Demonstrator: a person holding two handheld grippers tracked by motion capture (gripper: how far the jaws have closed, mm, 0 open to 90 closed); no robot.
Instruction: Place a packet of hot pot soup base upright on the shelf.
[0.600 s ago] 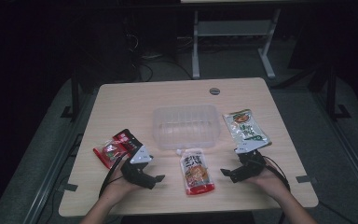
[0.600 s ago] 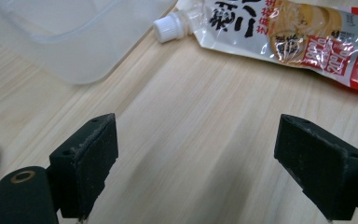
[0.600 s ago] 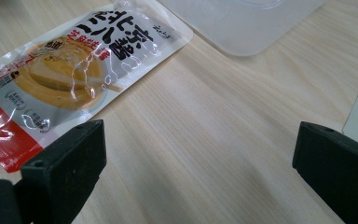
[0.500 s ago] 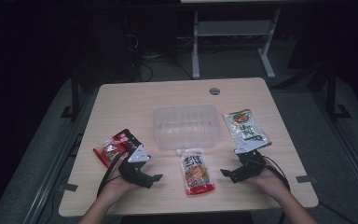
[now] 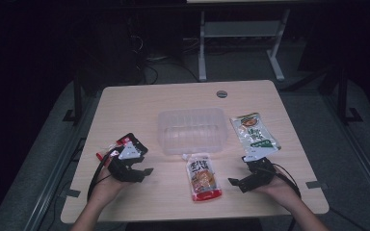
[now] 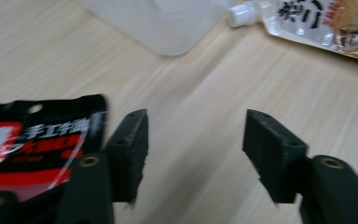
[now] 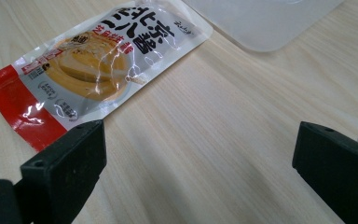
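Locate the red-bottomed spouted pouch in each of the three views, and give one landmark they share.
High view: the spouted pouch lies at bottom centre, between the two grippers, spout towards the clear container.
Left gripper view: top right corner, white cap pointing left.
Right gripper view: upper left, red end lower left.
Shared landmark: the clear container's corner, near the pouch's spout end.

Both hand-held grippers are black: the left gripper [image 5: 134, 169] carries a pale grey three-cornered plate on top, the right gripper [image 5: 250, 178] trails a thin black cable. Their blocky fingers [image 6: 131, 142] show small screw holes. Forearms are bare.
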